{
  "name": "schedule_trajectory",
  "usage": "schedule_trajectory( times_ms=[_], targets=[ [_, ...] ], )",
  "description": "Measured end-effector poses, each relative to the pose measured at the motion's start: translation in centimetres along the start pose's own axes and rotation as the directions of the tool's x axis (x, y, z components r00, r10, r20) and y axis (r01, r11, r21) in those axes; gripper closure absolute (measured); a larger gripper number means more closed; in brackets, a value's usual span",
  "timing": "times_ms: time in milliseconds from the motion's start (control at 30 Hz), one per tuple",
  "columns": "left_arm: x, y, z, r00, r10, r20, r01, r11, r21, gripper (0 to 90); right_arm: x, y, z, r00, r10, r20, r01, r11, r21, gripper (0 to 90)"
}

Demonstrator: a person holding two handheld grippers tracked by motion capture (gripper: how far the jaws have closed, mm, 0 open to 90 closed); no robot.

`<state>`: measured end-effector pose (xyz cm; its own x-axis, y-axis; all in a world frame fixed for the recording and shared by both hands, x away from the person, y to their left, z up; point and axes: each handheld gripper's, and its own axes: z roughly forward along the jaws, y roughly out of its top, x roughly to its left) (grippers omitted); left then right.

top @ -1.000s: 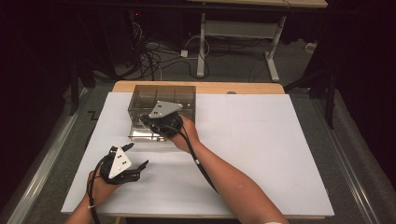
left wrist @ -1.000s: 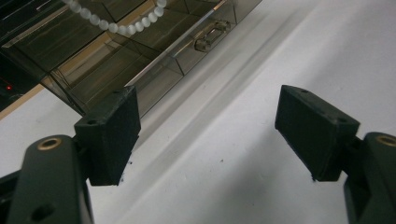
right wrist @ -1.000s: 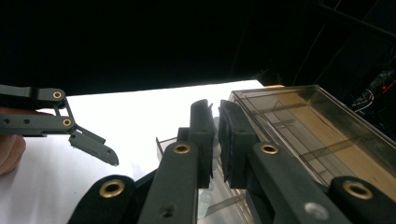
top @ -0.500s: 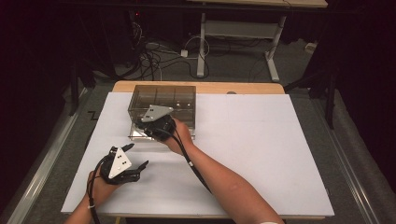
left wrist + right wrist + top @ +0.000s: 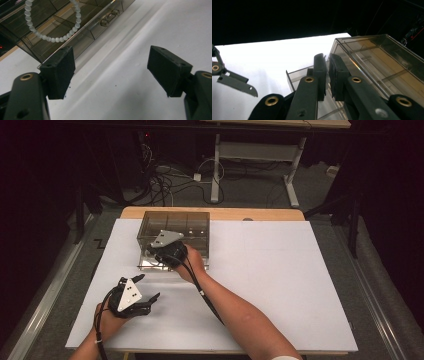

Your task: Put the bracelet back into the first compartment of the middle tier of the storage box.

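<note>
A smoked clear box (image 5: 175, 222) with several compartments stands at the table's back left. Its clear lid (image 5: 147, 265) lies folded down in front of it. A white bead bracelet (image 5: 53, 38) rests in a compartment of the box (image 5: 75, 27), near the clasp (image 5: 108, 18). My right gripper (image 5: 152, 252) is at the box's front edge, above the lid. Its jaws (image 5: 327, 57) stand shut, beside the box (image 5: 374, 57) and over the lid (image 5: 297, 75); I cannot tell whether they pinch anything. My left gripper (image 5: 147, 287) rests open on the white sheet, nothing between its pads (image 5: 111, 70).
A white sheet (image 5: 280, 285) covers the wooden table (image 5: 235, 213). Cables (image 5: 165, 180) and a desk frame (image 5: 255, 155) stand on the dark floor beyond. Part of the left gripper (image 5: 234, 82) is close on the right gripper's left.
The right gripper has shifted slightly to the left along the box's front. The left gripper has stayed where it was.
</note>
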<state>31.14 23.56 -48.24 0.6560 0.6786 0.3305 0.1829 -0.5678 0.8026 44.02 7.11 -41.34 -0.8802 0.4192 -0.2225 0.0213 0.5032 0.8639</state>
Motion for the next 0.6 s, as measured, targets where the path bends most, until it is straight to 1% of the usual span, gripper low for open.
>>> schedule_trajectory(
  times_ms=[100, 167, 200, 233, 367, 500, 600],
  targets=[
    [0.08, -0.02, 0.00, 1.0000, -0.002, 0.000, 0.002, 1.0000, 0.000, 22.1, 0.11, 0.23, 0.15, 1.0000, -0.006, -0.008, 0.006, 1.0000, -0.003, 85.2],
    [0.07, 0.01, -0.04, 1.0000, -0.006, 0.002, 0.006, 1.0000, -0.007, 22.1, 0.27, 0.30, 0.25, 0.9998, -0.017, 0.000, 0.017, 0.9998, -0.001, 85.2],
    [0.08, 0.02, -0.07, 1.0000, -0.004, 0.001, 0.004, 1.0000, -0.007, 22.1, 0.25, 0.28, 0.30, 0.9999, -0.009, -0.006, 0.009, 0.9999, -0.004, 88.2],
    [0.09, 0.02, -0.10, 1.0000, 0.001, 0.000, -0.001, 1.0000, -0.004, 22.1, 0.21, 0.21, 0.35, 0.9998, 0.004, -0.017, -0.004, 1.0000, -0.008, 87.9],
    [0.09, 0.01, -0.14, 1.0000, 0.004, 0.001, -0.004, 1.0000, -0.004, 22.1, 0.51, -0.04, 0.73, 0.9995, 0.004, -0.032, -0.004, 0.9999, 0.017, 86.8],
    [0.07, 0.03, -0.13, 1.0000, -0.001, 0.002, 0.001, 1.0000, -0.009, 22.1, 0.68, -0.02, 0.59, 0.9997, 0.001, -0.024, 0.000, 0.9999, 0.016, 86.8],
    [0.05, 0.03, -0.12, 1.0000, 0.005, 0.002, -0.005, 1.0000, -0.004, 22.2, 0.61, -0.07, 0.23, 0.9998, 0.000, -0.020, 0.000, 0.9999, 0.011, 85.6]
  ],
)
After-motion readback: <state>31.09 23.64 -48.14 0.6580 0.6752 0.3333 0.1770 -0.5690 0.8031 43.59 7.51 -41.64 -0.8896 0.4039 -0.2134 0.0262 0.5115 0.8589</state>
